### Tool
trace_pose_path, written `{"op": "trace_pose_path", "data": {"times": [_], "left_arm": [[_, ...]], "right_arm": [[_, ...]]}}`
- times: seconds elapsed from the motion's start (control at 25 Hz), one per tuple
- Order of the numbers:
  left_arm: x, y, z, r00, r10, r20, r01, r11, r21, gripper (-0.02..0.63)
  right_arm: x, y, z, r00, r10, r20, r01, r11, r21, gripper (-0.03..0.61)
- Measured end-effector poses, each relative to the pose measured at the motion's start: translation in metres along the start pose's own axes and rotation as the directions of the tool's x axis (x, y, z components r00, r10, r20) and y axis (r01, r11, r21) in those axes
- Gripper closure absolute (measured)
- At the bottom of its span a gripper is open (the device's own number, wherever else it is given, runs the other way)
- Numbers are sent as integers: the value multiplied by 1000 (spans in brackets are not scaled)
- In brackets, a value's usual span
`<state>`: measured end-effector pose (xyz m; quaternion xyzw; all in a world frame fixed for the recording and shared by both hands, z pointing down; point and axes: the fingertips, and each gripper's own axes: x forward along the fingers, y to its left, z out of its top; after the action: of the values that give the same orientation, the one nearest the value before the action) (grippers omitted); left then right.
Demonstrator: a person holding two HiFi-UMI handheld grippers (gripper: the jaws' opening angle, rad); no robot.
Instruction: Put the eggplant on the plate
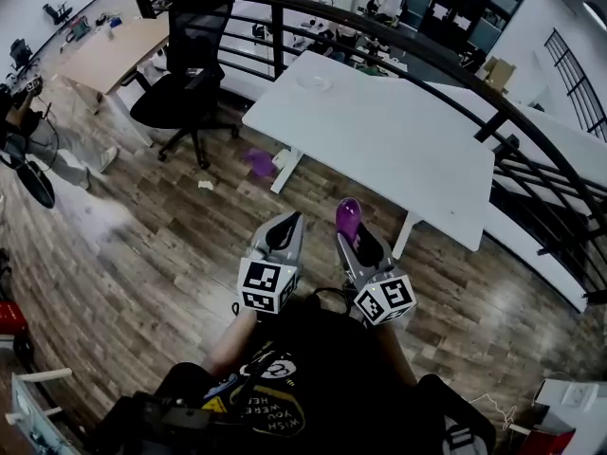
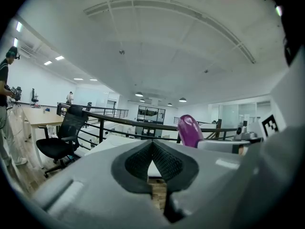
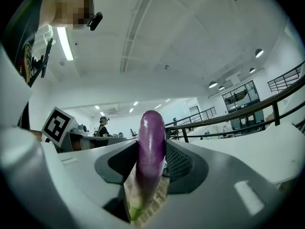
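Between the jaws of the right gripper [image 3: 152, 149] stood the eggplant [image 3: 150, 128], clamped low on its body with the green stem end down and the purple tip standing well clear of the pads. The left gripper [image 2: 152, 144] was closed on nothing, its pads meeting at the tips. We held both in front of us, above the floor [image 1: 142, 245], and well apart from the white tabletop [image 1: 398, 150].

We judged the main risk to be the grip. The skin is smooth and glossy and the hold sat near one end, so a quick swing towards the tabletop could pivot the eggplant or let it slide out onto the floor. The plate [image 1: 313, 81] lay near the far edge of the tabletop, so a long reach might also end short of it.

That plate was pale against the white surface and hard to make out. We could not tell how firmly the left-hand pad pressed, since the eggplant covered it. A small purple object [image 1: 258, 162] on the floor was too blurred to identify.
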<state>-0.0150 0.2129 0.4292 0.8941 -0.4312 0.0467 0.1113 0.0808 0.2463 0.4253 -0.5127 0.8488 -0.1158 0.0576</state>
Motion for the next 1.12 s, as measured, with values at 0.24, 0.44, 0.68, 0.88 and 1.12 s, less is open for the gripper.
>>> {"op": "trace_pose_path", "data": {"times": [0.24,0.44,0.68,0.88,1.12], "left_arm": [[2,10,-6,1000,-4,-15,4,1000,-11,609],[8,29,-5,1000,-10,-20,10,1000,3,609],[4,46,-9,999,-36,-12,35,999,-18,609],[15,65,-12,999,-30,-28,30,999,-24,608],[54,92,-27,994,-35,-107,23,993,-111,609]], "right_arm": [[7,0,-6,1000,-7,-18,7,1000,-9,394],[33,-9,-11,999,-38,-31,37,999,-9,393],[50,3,-11,999,-41,-16,40,999,-18,391],[67,-2,-21,997,-59,-56,58,998,-18,391],[108,-27,-31,992,-52,-113,53,999,5,391]]}}
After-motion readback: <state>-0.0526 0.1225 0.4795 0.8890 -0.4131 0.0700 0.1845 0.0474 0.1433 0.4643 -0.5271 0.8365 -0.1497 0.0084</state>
